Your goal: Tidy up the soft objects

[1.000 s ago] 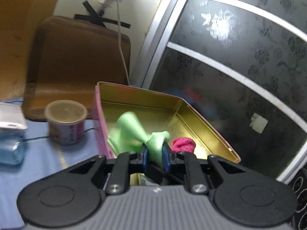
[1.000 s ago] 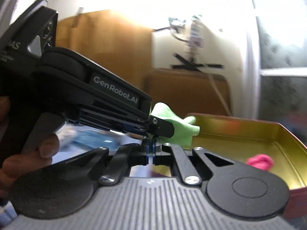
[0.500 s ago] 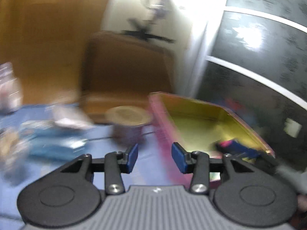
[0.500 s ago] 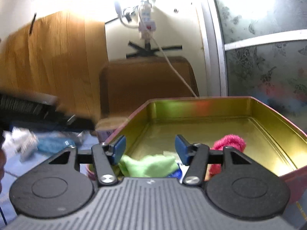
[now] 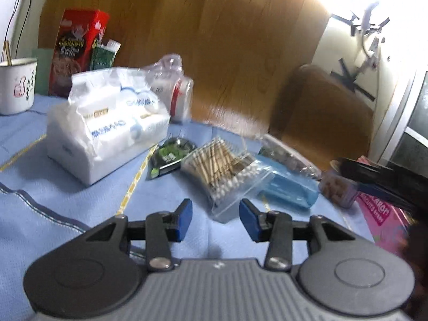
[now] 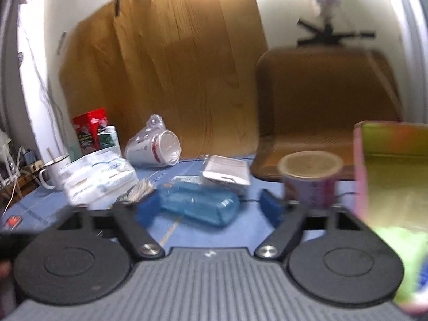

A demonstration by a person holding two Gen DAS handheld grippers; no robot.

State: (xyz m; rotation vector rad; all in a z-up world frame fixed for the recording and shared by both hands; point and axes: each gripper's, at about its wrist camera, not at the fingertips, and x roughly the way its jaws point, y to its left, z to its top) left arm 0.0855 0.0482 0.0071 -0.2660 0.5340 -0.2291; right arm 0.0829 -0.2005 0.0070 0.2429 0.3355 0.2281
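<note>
In the left wrist view my left gripper [image 5: 215, 218] is open a little above the blue tablecloth, with nothing between its blue pads. A clear bag of cotton swabs [image 5: 227, 168] lies just beyond it. A white tissue pack [image 5: 107, 123] sits further left. In the right wrist view my right gripper [image 6: 208, 208] is opening wide and grips nothing. A blue transparent case [image 6: 198, 206] lies just past its fingertips. The pink tin with a gold inside [image 6: 388, 174] stands at the right edge, and a green cloth [image 6: 401, 240] lies in it.
A gold-lidded can [image 6: 310, 176] stands left of the tin. A white mug [image 5: 16, 88], a red box [image 5: 77, 50], bagged plastic cups [image 6: 155, 147], a green-black packet [image 5: 171, 155] and a flat white packet [image 6: 227, 174] crowd the cloth. A brown seat [image 6: 329, 101] and a wooden board stand behind.
My left gripper let go of the green cloth over the tin, opened and swung left to the clutter. My right gripper went from shut to wide open and also turned left.
</note>
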